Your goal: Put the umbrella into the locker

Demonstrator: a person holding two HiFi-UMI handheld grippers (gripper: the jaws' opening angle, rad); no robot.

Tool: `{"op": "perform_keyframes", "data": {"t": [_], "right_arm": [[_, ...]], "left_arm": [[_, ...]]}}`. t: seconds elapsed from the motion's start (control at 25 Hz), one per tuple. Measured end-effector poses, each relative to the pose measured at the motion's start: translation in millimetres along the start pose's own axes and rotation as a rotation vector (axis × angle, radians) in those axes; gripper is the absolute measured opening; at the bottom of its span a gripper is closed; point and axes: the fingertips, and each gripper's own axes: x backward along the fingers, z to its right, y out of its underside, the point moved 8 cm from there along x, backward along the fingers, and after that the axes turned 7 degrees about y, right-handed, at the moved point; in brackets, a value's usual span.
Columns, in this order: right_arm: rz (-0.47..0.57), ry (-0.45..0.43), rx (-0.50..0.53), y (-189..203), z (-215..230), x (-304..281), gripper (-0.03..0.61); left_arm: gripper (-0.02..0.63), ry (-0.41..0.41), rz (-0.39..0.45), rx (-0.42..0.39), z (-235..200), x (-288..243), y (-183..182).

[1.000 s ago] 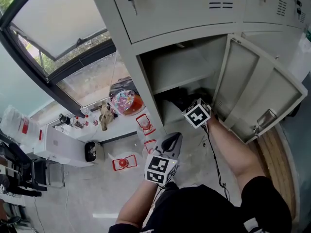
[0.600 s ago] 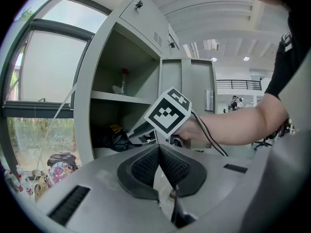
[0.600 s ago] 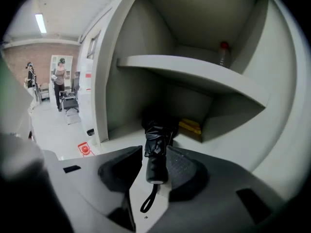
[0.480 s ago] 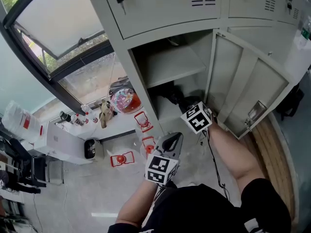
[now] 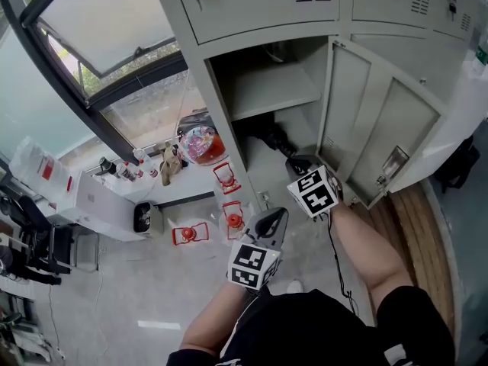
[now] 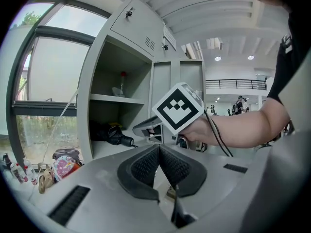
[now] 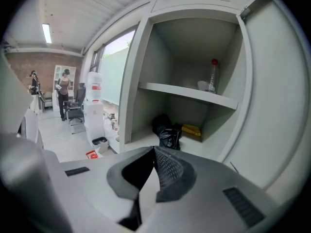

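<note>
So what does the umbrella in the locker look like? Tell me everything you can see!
The umbrella is black and folded up short, and its cloth looks soft and crumpled into a bundle. A round black handle end sticks out toward the open front. The umbrella lies on its side on the floor of the locker's lower compartment, under the shelf. A yellow thing lies right beside it; whether they touch is unclear. Nothing holds the umbrella.

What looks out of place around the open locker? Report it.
Nothing spilled or damaged. The black folded umbrella lies in the grey metal locker, lower compartment; the locker door stands wide open, and red-and-white objects lie scattered on the floor beside it.
</note>
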Motion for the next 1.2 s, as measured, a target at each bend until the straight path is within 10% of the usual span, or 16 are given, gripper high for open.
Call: {"op": "perform_keyframes", "data": {"t": [1.2], "right_arm": [[0.036,-0.016,-0.208,22,-143,128,0.054]], "left_arm": [[0.015,0.056,-0.005,0.037,17,131,43]]}}
